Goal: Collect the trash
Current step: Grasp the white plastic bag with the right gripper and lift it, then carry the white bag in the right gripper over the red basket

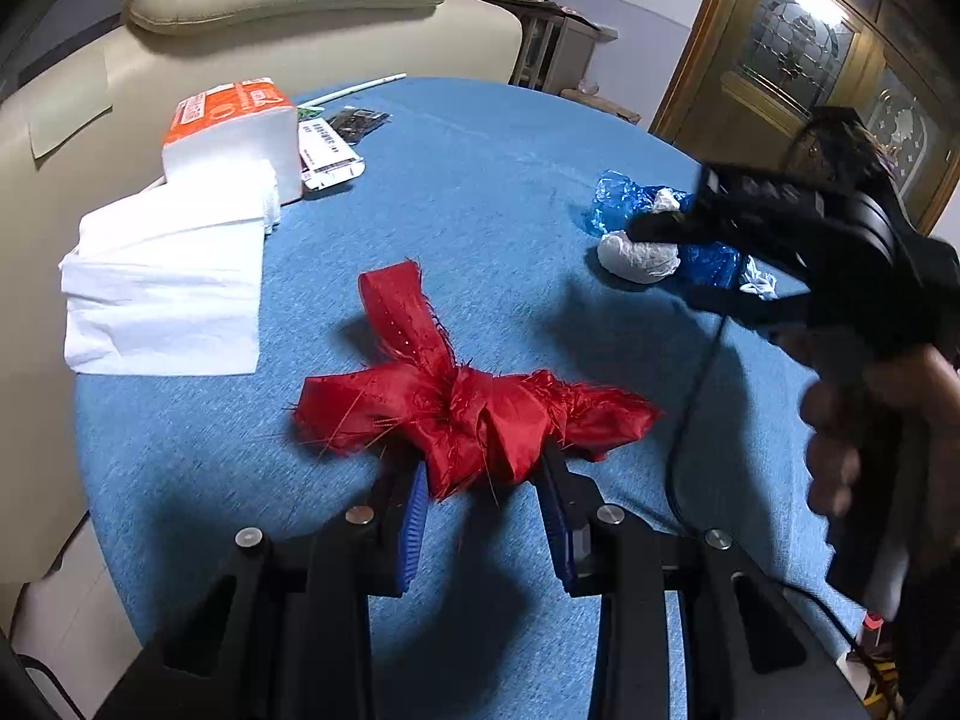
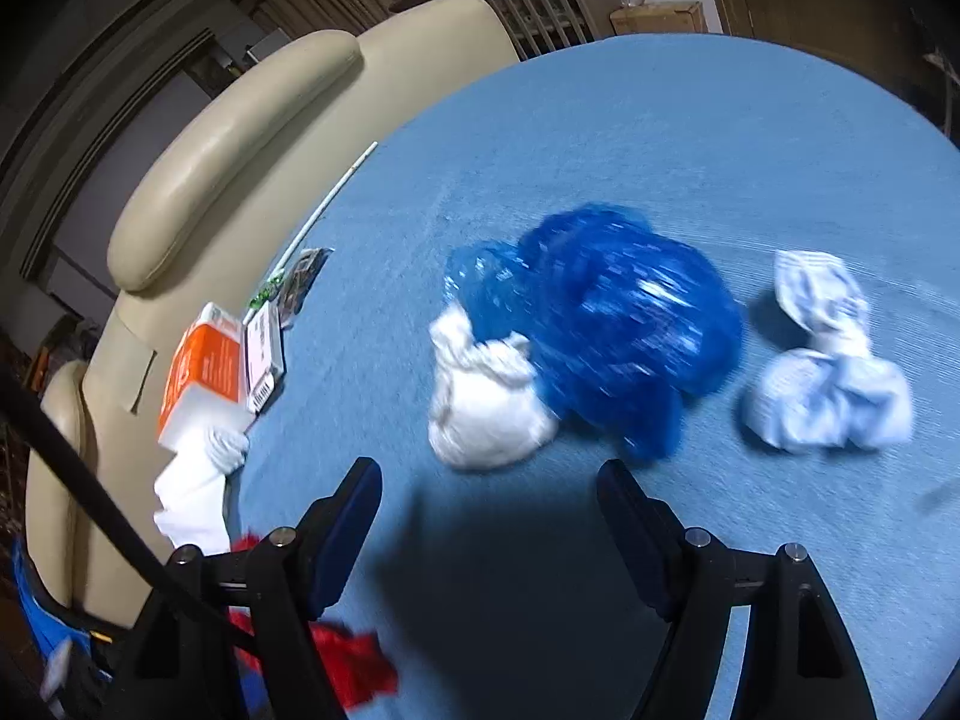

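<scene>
A frayed red cloth bundle (image 1: 474,414) lies on the blue tablecloth (image 1: 480,180), and my left gripper (image 1: 486,480) is shut on its near end, blue pads pressing both sides. In the right wrist view the same red cloth (image 2: 360,666) shows at the lower left. My right gripper (image 2: 489,474) stands open just short of a crumpled white wad (image 2: 486,408) and a blue plastic bag (image 2: 624,324), with nothing between its fingers. A pale blue-white crumpled wad (image 2: 828,384) lies to the right of the bag. In the left wrist view the right gripper (image 1: 672,264) hangs over that pile.
An orange tissue pack (image 1: 234,132) with pulled-out white sheets (image 1: 168,282) sits at the table's left edge, beside a small printed carton (image 1: 327,156) and a white stick (image 1: 360,90). A cream armchair (image 1: 270,12) stands behind. A hand (image 1: 852,420) and cable are at right.
</scene>
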`<state>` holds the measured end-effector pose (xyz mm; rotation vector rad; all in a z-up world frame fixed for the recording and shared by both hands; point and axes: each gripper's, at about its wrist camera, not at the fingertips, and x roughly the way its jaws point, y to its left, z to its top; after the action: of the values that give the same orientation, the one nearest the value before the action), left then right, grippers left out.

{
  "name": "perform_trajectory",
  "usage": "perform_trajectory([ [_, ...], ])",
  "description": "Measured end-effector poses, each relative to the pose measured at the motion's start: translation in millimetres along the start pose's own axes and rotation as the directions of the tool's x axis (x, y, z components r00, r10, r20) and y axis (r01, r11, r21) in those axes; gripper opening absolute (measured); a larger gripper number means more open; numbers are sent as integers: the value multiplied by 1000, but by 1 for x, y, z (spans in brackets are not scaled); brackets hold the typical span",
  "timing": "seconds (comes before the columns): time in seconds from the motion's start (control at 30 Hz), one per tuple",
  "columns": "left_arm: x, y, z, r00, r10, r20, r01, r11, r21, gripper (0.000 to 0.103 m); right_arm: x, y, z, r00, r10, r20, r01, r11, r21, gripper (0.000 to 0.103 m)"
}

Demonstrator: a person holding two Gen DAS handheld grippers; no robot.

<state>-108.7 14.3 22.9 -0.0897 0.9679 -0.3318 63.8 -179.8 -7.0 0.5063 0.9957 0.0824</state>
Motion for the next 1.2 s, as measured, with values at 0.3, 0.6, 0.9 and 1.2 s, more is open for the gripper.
perform_trajectory([
  [0.3, -3, 3, -3, 1000, 12, 5, -12, 1000, 12, 36, 25, 0, 16, 1000, 14, -1, -14, 995, 95, 36],
  [0.6, -7, -3, -4, 999, 34, 8, -34, 999, 10, 36, -19, -6, -12, 999, -12, 38, 12, 1000, 0, 32],
  [0.9, -15, -30, -2, 998, 60, 18, -61, 997, 50, 36, -98, -59, -60, 994, 14, 108, -23, 997, 79, 32],
  [1.2, -15, -74, -2, 998, 60, 11, -61, 990, 130, 36, -151, -118, -105, 990, 17, 140, -42, 983, 181, 33],
])
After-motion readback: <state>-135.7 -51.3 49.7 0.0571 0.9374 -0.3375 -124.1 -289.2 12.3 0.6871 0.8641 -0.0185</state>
